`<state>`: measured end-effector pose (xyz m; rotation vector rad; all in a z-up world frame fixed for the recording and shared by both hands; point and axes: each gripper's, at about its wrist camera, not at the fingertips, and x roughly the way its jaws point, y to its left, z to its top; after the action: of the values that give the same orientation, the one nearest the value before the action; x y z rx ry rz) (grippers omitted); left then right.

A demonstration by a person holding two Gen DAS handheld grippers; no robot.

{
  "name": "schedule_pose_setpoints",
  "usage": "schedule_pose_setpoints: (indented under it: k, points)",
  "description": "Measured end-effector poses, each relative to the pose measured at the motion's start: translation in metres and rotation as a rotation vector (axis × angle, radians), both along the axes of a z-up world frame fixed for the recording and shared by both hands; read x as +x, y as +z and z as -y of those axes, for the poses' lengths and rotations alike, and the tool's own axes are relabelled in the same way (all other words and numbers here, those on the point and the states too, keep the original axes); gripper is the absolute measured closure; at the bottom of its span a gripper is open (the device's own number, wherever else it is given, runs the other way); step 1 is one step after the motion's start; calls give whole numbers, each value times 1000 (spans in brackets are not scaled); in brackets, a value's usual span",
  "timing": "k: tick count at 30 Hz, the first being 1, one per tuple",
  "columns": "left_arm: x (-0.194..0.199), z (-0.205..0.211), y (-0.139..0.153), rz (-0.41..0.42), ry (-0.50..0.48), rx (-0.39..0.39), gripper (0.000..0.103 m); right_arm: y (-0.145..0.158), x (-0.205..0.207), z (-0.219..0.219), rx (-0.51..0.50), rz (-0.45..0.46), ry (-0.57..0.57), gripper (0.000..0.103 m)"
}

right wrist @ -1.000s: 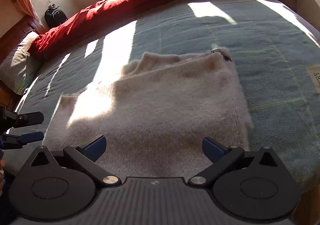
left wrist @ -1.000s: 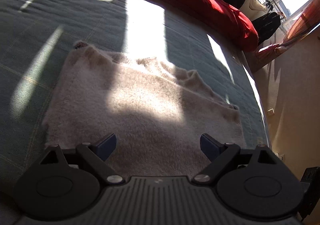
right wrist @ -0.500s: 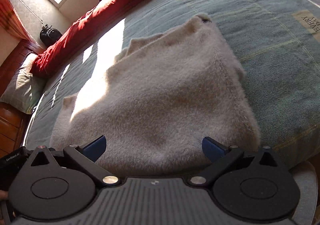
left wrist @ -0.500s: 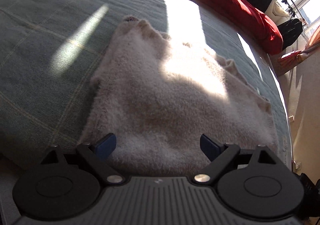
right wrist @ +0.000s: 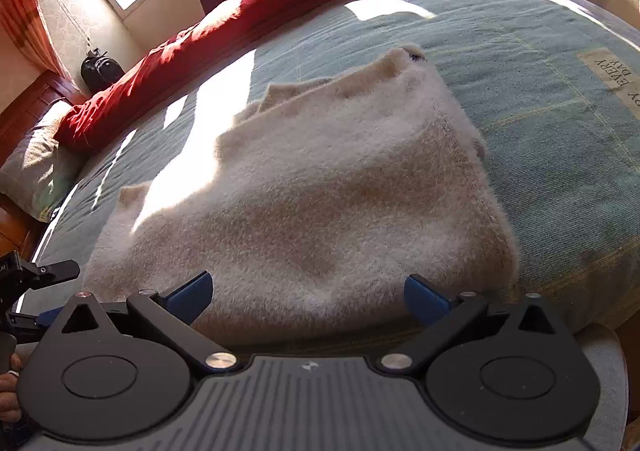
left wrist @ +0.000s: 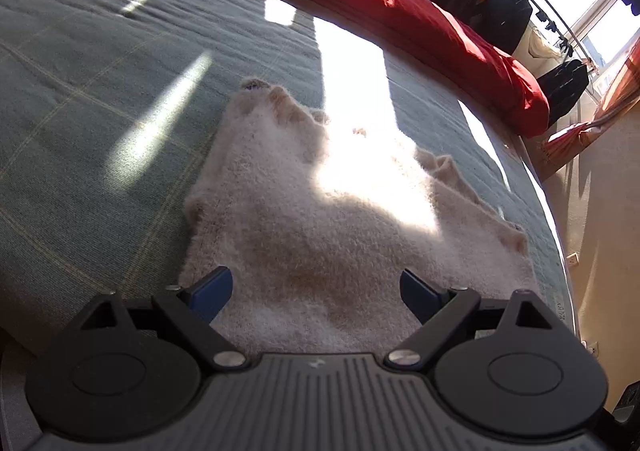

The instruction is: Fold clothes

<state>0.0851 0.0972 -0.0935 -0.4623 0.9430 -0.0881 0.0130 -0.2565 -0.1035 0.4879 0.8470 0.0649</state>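
A fluffy cream sweater [left wrist: 320,219] lies folded flat on the grey-green bedspread [left wrist: 100,99], partly in bright sunlight. My left gripper [left wrist: 316,291] is open, blue pads wide apart over the sweater's near edge, holding nothing. In the right wrist view the same sweater [right wrist: 320,195] fills the middle, its stitched side hem toward the right. My right gripper [right wrist: 308,293] is open too, hovering at the near edge with empty fingers. The left gripper [right wrist: 44,291] shows at that view's left edge, with a hand below it.
A red duvet [left wrist: 420,19] is bunched along the far side of the bed. Dark clothes hang on a rack [left wrist: 496,7] by the window. A pillow [right wrist: 36,163] lies at the left. The bed edge and beige floor [left wrist: 608,231] are at the right.
Both grippers have dropped and drawn back toward the sweater's near edge, still open. The sweater lies as before.
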Motion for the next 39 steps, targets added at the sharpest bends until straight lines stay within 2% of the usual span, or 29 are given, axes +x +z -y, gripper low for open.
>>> schedule_pose_setpoints:
  k: [2, 4, 6, 7, 9, 14, 16, 19, 23, 26, 28, 30, 33, 37, 39]
  points:
    - [5, 2, -4, -18, 16, 45, 12, 0, -1, 0, 13, 10, 2, 0]
    - [5, -3, -12, -48, 85, 113, 12, -1, -2, 2, 31, 11, -3, 0]
    - [2, -11, -18, -76, 150, 142, 13, -3, -4, 5, 43, 8, -14, 0]
    - [-1, -16, -18, -78, 167, 132, 14, -4, -5, 7, 50, 9, -19, 0]
    - [-7, -18, -11, -45, 142, 72, 14, -4, -7, 7, 61, 15, -23, 0]
    - [-4, 20, 10, 5, -48, 5, 13, -3, -7, -1, 53, 33, 9, 0]
    - [-1, 43, 5, -10, -144, -66, 12, -1, -7, -4, 55, 44, 24, 0]
    - [2, 72, -7, -41, -237, -136, 12, 2, -8, -8, 102, 85, 91, 0]
    - [1, 85, -16, -58, -262, -155, 13, 2, -4, -19, 209, 134, 259, 0]
    - [2, 78, -17, -63, -241, -170, 12, 2, 5, -34, 264, 164, 366, 0]
    - [2, 66, -20, -71, -198, -165, 12, 2, 15, -44, 279, 171, 389, 0]
    - [1, 54, -24, -88, -152, -151, 12, 1, 20, -50, 240, 152, 378, 0]
    - [-1, 36, -29, -100, -105, -170, 12, -2, 23, -51, 162, 119, 340, 0]
    - [-2, 22, -32, -102, -54, -155, 12, -6, 8, -20, 66, 96, 214, 0]
    - [-2, 24, -31, -102, -43, -149, 12, -7, 4, 2, 49, 75, 122, 0]
